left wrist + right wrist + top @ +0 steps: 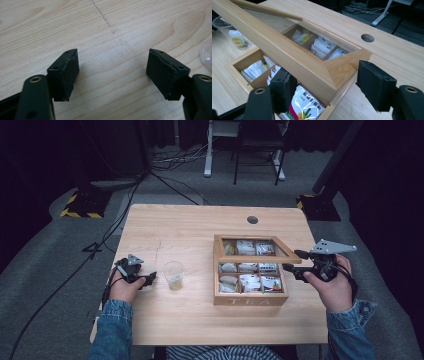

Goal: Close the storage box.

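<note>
Wooden and pale, one bench (pixel 190 320) carries two things: one tea box (pixel 250 298) right of centre in the high view and one clear plastic cup (pixel 173 274) left of centre; the cup holds what looks like a single tea bag, though the picture is too small to be sure; one round hole (pixel 252 219) is cut in the bench toward the upper right of the frame.

The box is divided into nine compartments, three rows of three, each holding packets (pixel 305 105); its one framed lid (pixel 287 53) is raised at the right edge and slants across the box, running from upper left to lower right in the right gripper view.

Two grippers are held, one in each hand; the right gripper (pixel 296 262) sits at the right edge of the box, and in its own view the lifted corner of the lid lies between its two fingers (pixel 375 86), which stand apart with a gap on the right side of the corner; the left-hand finger in that frame is low beside the lid's underside, just above a packet, and whether it touches the wood cannot be told.

The left gripper (pixel 145 279) rests at the left of the high view, just beside the cup; its fingers (pixel 65 73) are spread wide over bare wood with nothing between them; the cup's rim shows at the right edge of its frame.
</note>
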`<state>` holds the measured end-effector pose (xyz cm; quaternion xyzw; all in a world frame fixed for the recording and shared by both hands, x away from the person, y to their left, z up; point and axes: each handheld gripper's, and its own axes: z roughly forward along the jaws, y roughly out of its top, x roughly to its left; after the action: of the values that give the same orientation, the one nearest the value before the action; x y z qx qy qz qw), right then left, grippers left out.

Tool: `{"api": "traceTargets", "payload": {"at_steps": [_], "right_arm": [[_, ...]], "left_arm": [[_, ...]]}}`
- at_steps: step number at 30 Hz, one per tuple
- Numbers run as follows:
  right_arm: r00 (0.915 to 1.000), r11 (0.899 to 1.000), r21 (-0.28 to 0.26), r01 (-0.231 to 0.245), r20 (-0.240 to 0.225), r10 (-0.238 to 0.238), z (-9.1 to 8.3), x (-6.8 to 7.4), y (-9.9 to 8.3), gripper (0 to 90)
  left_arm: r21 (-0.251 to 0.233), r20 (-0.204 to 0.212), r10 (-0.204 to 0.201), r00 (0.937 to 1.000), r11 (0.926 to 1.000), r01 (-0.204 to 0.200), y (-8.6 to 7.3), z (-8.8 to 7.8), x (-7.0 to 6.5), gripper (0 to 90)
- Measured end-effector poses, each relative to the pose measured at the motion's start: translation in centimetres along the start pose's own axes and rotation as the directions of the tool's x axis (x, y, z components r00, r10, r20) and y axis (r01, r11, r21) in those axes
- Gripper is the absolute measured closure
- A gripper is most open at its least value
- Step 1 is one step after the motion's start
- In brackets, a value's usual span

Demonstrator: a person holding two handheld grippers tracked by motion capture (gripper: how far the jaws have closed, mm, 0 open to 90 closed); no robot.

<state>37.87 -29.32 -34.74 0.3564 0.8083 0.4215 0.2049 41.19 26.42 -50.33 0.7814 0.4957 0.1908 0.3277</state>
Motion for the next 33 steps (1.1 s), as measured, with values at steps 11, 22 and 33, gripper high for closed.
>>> {"api": "traceTargets", "payload": {"at_steps": [11, 22, 33], "right_arm": [[0.9998, 0.999, 0.051, -0.004, -0.02, 0.005, -0.3, 0.4, -1.0, 33.1], [0.9986, 0.993, 0.119, -0.024, -0.043, 0.029, 0.2, 0.8, -2.4, 32.1], [0.999, 0.986, 0.168, -0.005, -0.042, 0.012, 0.6, 1.4, -3.4, 31.8]], "left_arm": [[-0.002, 0.0, 0.002, 1.0, 1.0, -0.002, 0.0, 0.0, 0.0, 24.9], [-0.002, -0.002, 0.0, 1.0, 1.0, 0.0, 0.0, 0.1, 0.0, 24.8], [0.0, -0.002, -0.003, 1.0, 1.0, 0.003, 0.1, 0.1, -0.1, 24.7]]}}
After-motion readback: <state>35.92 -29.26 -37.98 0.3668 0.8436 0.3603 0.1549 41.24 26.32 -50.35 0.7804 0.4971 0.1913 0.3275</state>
